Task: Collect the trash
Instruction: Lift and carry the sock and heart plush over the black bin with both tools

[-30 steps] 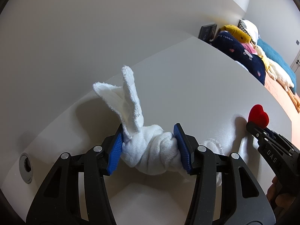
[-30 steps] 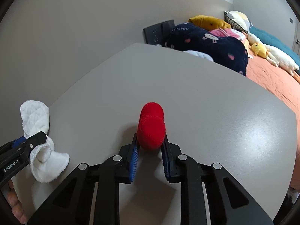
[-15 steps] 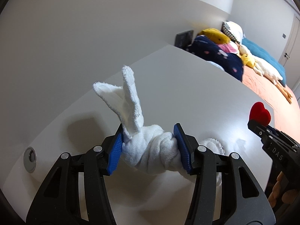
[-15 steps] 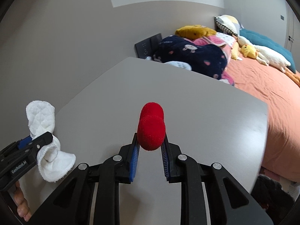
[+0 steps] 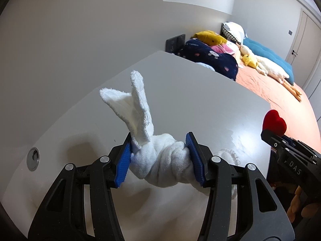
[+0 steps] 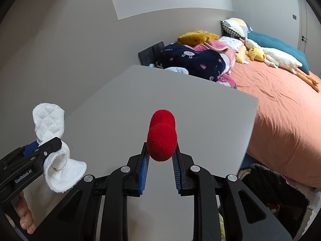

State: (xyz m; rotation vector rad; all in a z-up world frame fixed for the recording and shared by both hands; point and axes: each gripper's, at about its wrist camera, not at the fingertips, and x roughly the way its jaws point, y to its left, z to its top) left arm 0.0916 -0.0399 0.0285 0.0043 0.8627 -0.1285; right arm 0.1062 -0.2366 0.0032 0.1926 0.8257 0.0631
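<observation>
My left gripper (image 5: pixel 158 146) is shut on a knotted white cloth (image 5: pixel 158 156), held above the grey table (image 5: pixel 200 92); two cloth ends stick up. The cloth (image 6: pixel 50 124) and the left gripper (image 6: pixel 40 150) also show at the left of the right wrist view. My right gripper (image 6: pixel 160 150) is shut on a red plush heart (image 6: pixel 161 138), held above the table (image 6: pixel 180 94). The heart (image 5: pixel 274 122) and the right gripper (image 5: pixel 274 138) show at the right edge of the left wrist view.
A round metal grommet (image 5: pixel 33 158) sits in the table's near left. Beyond the table's far edge lies a bed (image 6: pixel 280 108) with an orange sheet, pillows and plush toys. A dark bag or bin (image 6: pixel 266 182) stands low beside the table's right edge. A wall runs along the left.
Both grippers have risen and pulled back from the table with their loads still held. More of the bed and room has come into view.
</observation>
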